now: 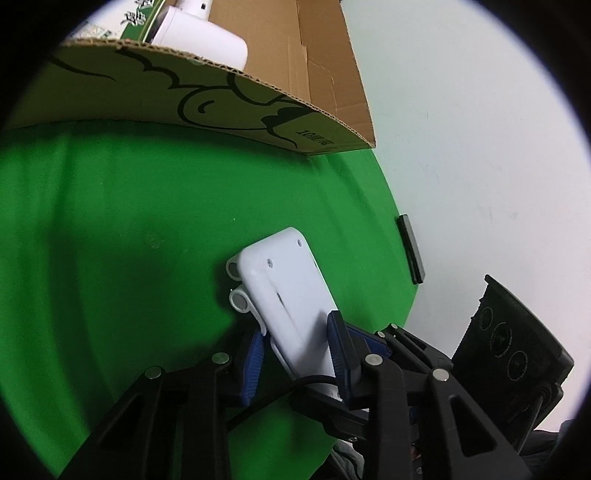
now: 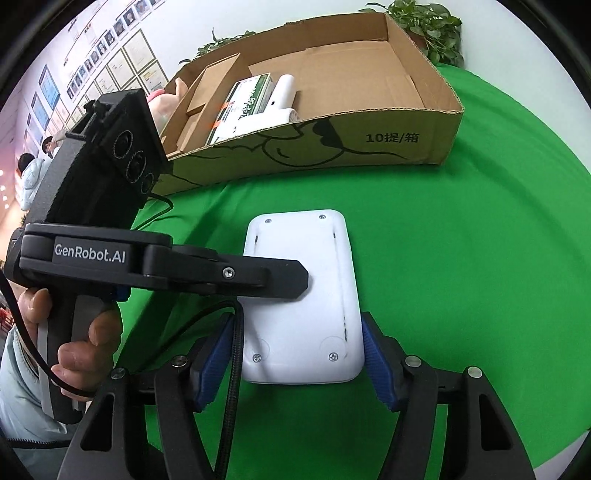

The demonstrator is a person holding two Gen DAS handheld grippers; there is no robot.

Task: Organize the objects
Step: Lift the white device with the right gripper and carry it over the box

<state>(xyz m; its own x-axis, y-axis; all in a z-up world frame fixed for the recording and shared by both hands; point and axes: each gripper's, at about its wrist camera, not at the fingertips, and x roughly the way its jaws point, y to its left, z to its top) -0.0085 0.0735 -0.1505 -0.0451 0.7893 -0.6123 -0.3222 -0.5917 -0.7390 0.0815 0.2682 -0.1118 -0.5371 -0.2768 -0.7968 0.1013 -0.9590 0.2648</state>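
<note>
A flat white plastic device (image 2: 306, 295) lies underside up, screws showing, over the green table. My right gripper (image 2: 299, 354) has its blue pads on both long sides of the device's near end. My left gripper (image 1: 295, 350) holds the same device (image 1: 284, 284) from its left edge, blue pads on both faces, and shows in the right wrist view as a black arm (image 2: 273, 277) across the device. A black cable (image 2: 232, 350) runs beside the device. The open cardboard box (image 2: 406, 140) stands behind, holding a green-and-white carton (image 2: 243, 103) and a white hand-held appliance (image 2: 284, 96).
The round table (image 2: 480, 258) has a green cloth. A thin black bar (image 1: 410, 247) lies at its edge in the left wrist view. Potted plants (image 2: 428, 22) stand behind the box. A pink soft toy (image 2: 166, 99) sits at the box's left end. People stand far left.
</note>
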